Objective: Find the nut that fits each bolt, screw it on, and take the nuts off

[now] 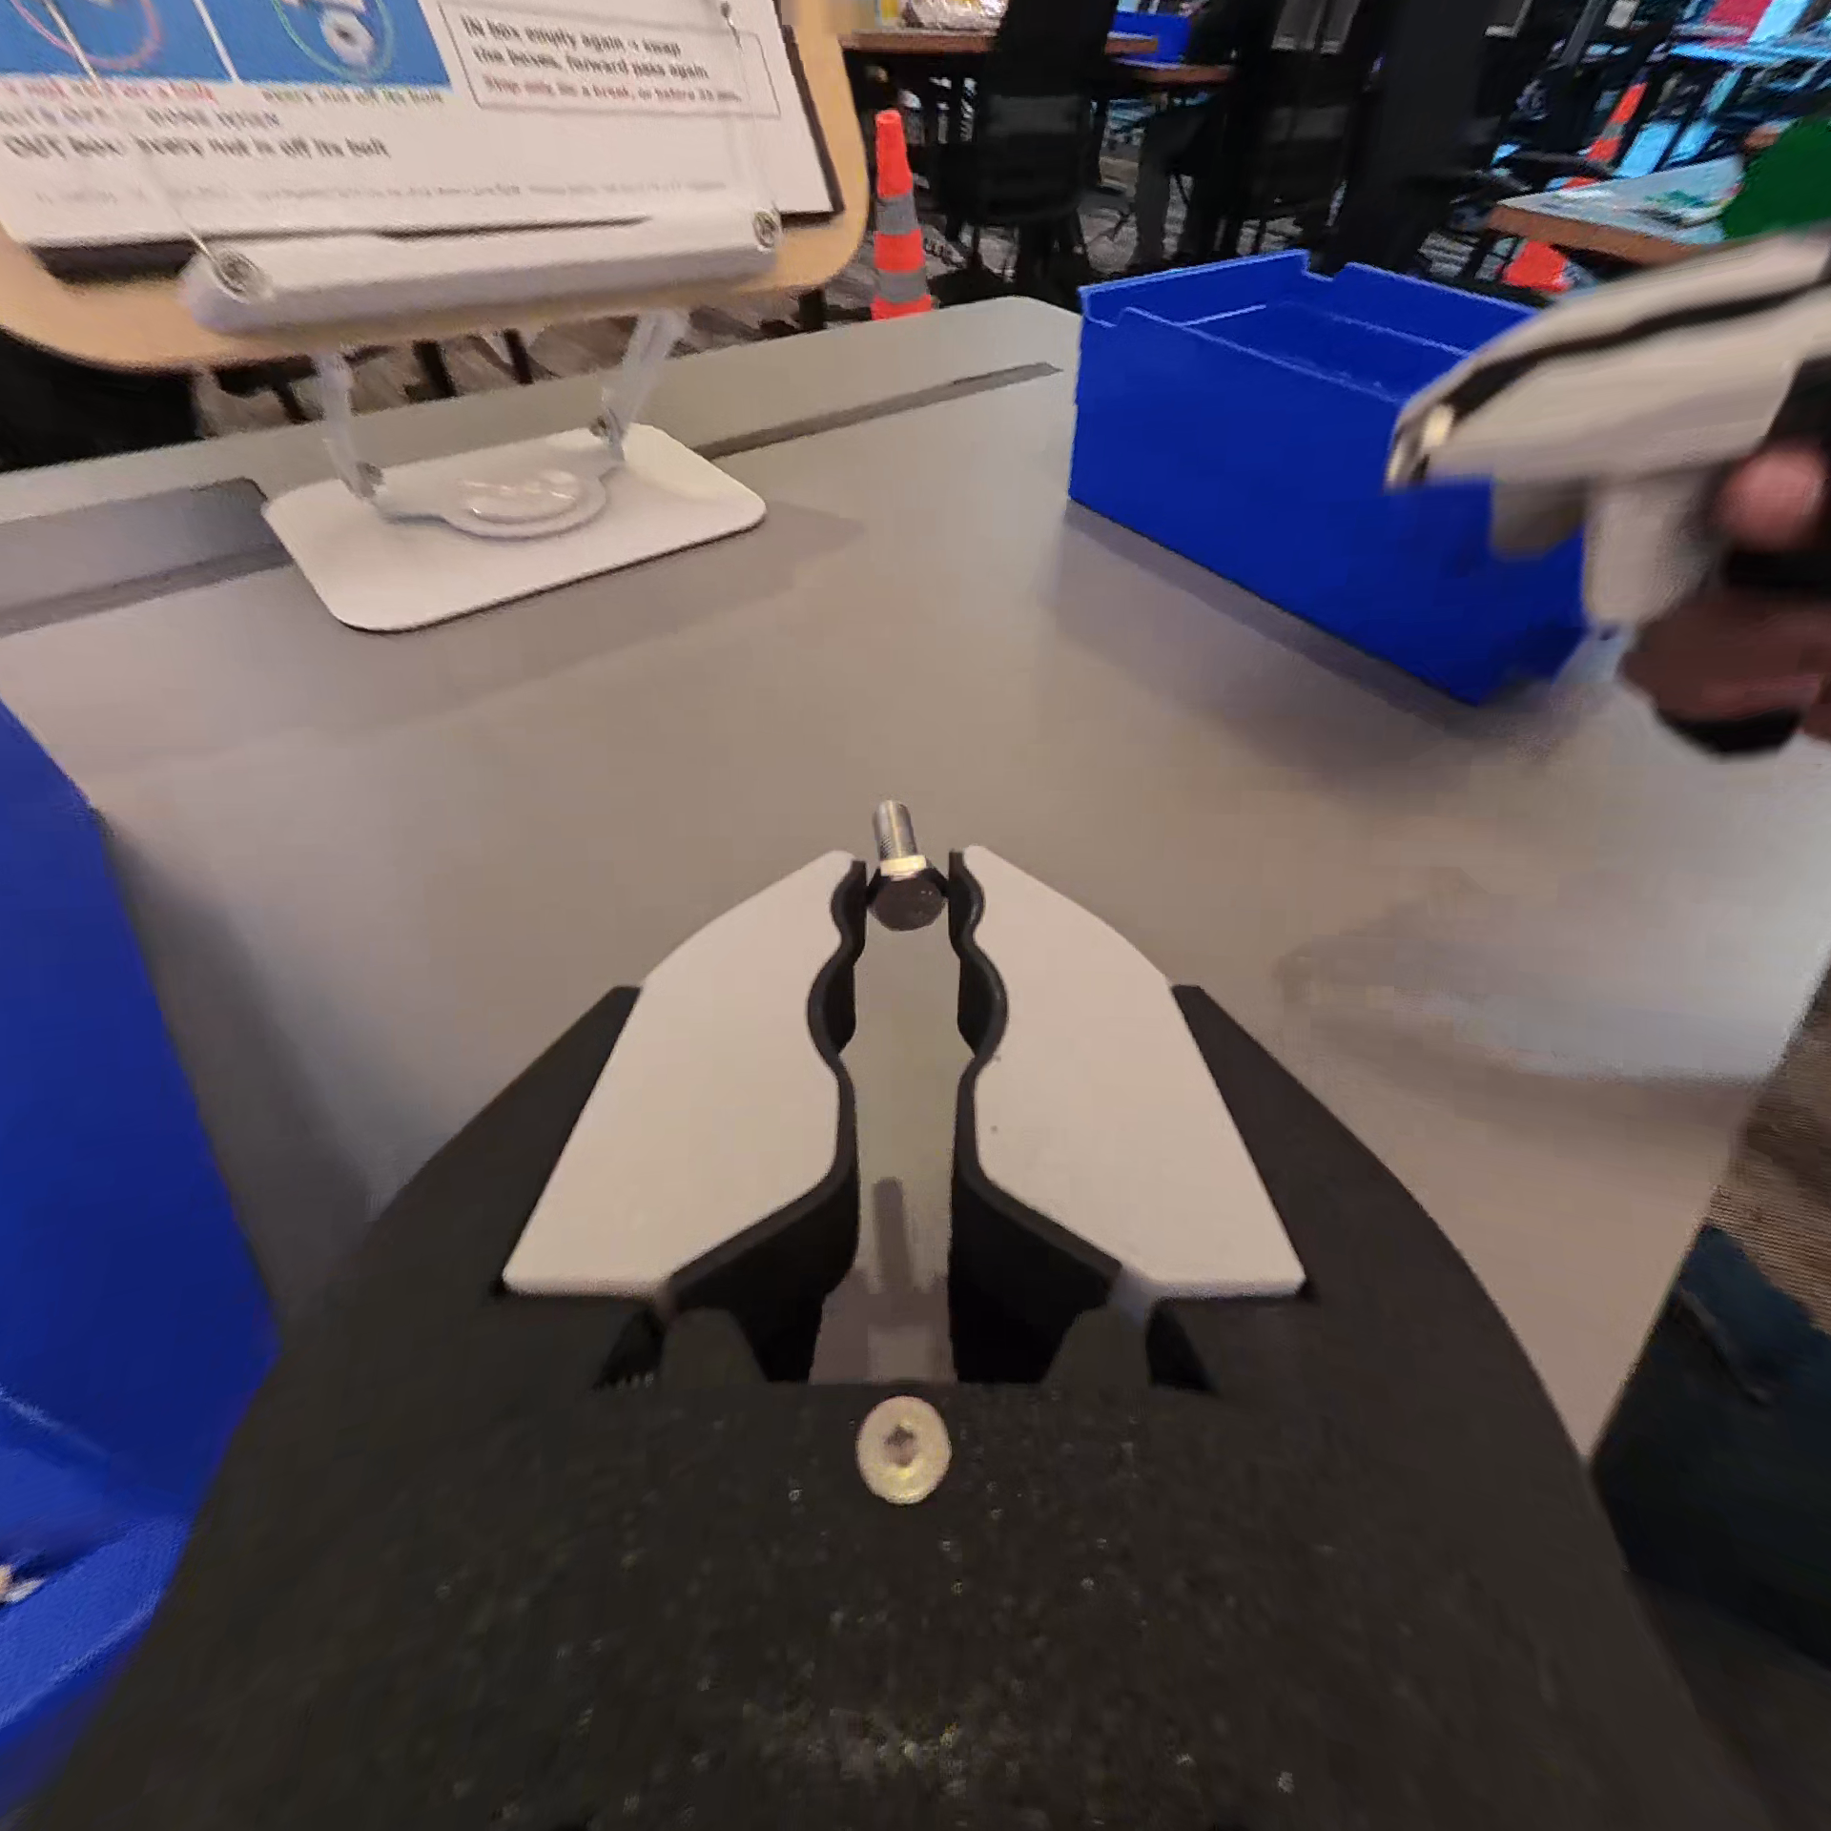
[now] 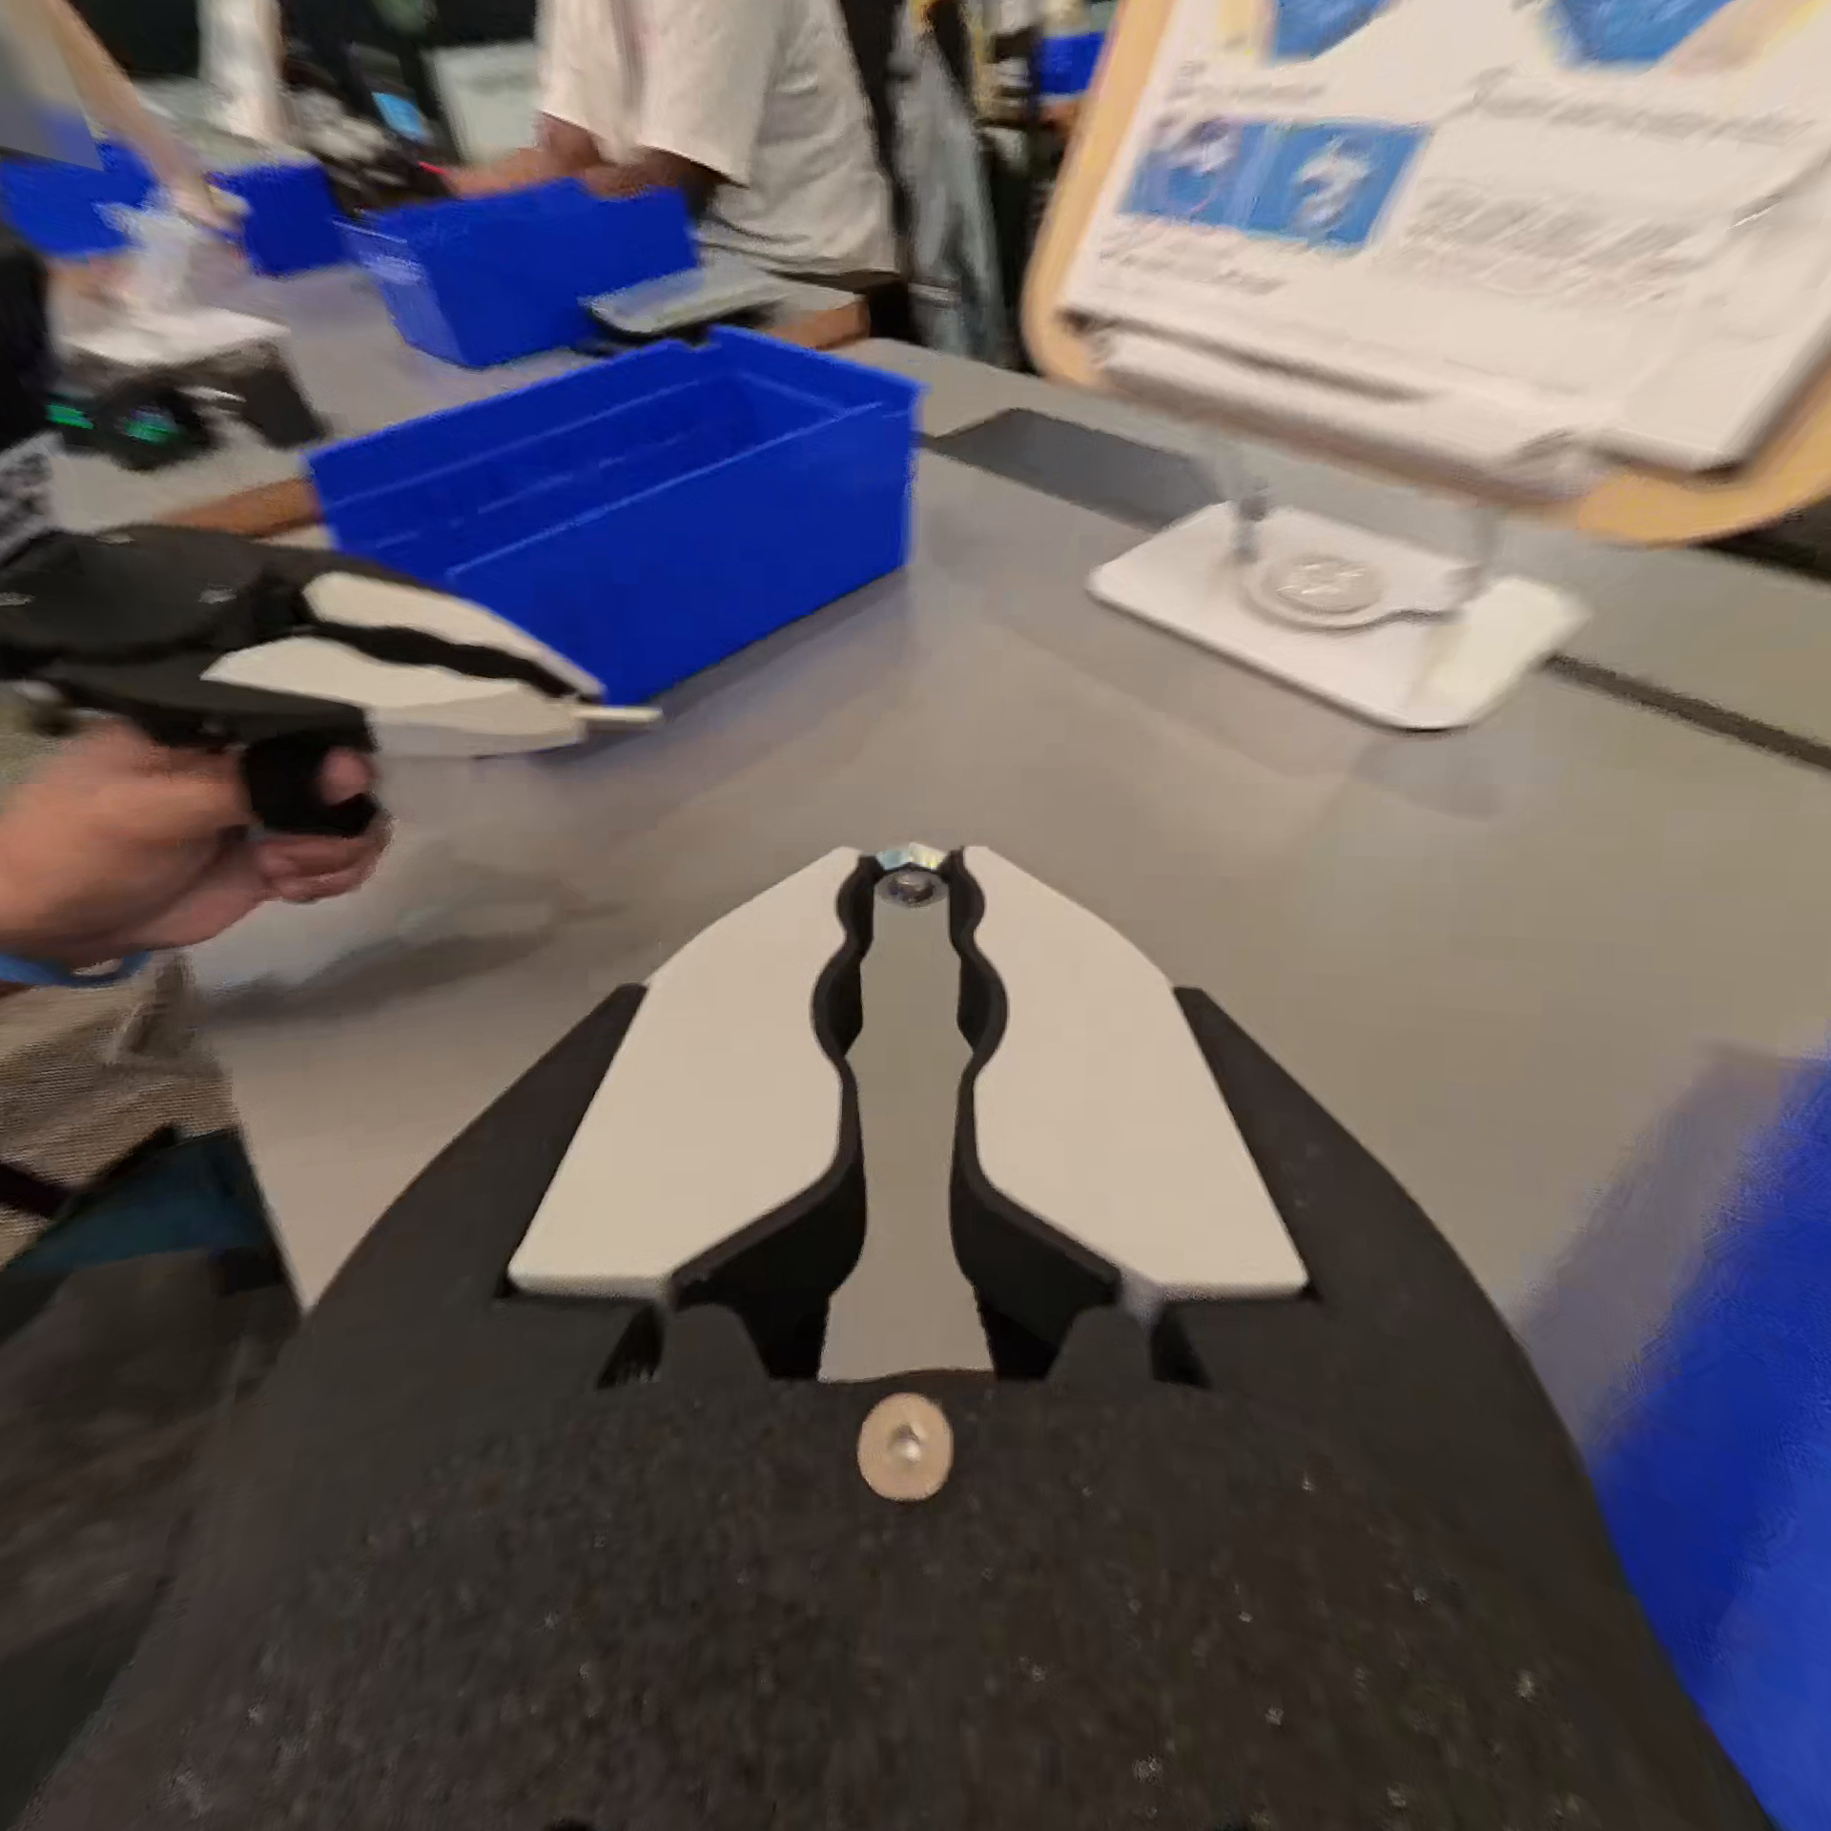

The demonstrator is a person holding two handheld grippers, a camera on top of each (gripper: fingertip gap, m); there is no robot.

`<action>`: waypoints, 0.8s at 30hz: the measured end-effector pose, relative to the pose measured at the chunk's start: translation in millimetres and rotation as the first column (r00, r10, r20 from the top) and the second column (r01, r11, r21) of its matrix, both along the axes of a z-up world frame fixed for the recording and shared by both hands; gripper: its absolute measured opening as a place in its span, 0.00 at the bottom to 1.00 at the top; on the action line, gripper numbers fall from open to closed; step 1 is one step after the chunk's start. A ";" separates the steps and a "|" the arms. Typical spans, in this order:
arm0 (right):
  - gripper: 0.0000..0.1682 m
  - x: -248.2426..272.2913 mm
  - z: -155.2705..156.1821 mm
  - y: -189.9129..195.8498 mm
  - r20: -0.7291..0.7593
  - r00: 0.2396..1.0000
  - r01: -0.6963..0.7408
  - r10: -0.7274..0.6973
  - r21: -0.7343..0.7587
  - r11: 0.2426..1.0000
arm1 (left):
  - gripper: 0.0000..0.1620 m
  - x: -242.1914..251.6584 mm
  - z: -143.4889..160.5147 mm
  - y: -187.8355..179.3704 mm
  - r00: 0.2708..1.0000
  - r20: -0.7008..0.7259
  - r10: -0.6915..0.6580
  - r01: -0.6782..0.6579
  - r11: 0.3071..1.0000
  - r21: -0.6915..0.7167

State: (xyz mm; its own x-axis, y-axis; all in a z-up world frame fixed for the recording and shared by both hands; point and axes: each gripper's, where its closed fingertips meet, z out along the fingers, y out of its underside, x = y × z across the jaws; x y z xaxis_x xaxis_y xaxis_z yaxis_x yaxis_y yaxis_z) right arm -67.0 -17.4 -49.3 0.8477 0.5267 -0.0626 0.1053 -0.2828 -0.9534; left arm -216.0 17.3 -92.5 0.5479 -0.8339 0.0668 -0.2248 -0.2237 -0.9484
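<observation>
My left gripper (image 1: 906, 882) is shut on the hex head of a silver bolt (image 1: 900, 860), whose threaded shank points forward above the grey table (image 1: 694, 753). My right gripper (image 2: 912, 872) is shut on a silver hex nut (image 2: 910, 874) held at its fingertips. In the right wrist view the left gripper (image 2: 585, 708) shows at the left, held in a hand (image 2: 149, 852), with the bolt (image 2: 624, 715) sticking out of its tip. In the left wrist view the right gripper (image 1: 1427, 436) shows at the upper right, blurred. The two grippers are apart.
A blue bin (image 1: 1288, 466) stands on the table's far right; it looks empty in the right wrist view (image 2: 634, 515). Another blue bin (image 1: 89, 1139) is close at my left. An instruction sheet on a white stand (image 1: 515, 515) stands at the back. People and other tables are behind. The left gripper's tips are roughly 15 cm from the right gripper's.
</observation>
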 end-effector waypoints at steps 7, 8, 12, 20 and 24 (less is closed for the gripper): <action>0.09 238.9 -30.7 -31.3 0.504 0.823 0.514 -0.261 -0.465 0.721 | 0.09 -0.1 -5.9 -1.2 0.997 0.034 -0.062 0.065 0.993 -0.094; 0.09 256.6 -56.4 -37.9 0.525 0.829 0.514 -0.195 -0.575 0.637 | 0.09 1.9 -6.5 -2.8 0.997 0.033 -0.075 0.078 0.992 -0.101; 0.09 296.4 -127.4 -48.7 0.565 0.825 0.527 -0.026 -0.750 0.399 | 0.09 11.7 -13.9 -10.0 0.993 -0.005 -0.122 0.121 0.987 -0.105; 0.23 307.3 -126.7 -48.2 0.609 0.793 0.557 -0.020 -0.711 0.430 | 0.09 23.1 -21.5 -23.7 0.981 -0.048 -0.186 0.180 0.978 -0.101; 0.23 250.3 -51.8 -30.4 0.487 0.858 0.424 -0.163 -0.491 0.761 | 0.09 27.1 -14.7 -34.5 0.961 0.015 -0.277 0.277 0.956 -0.102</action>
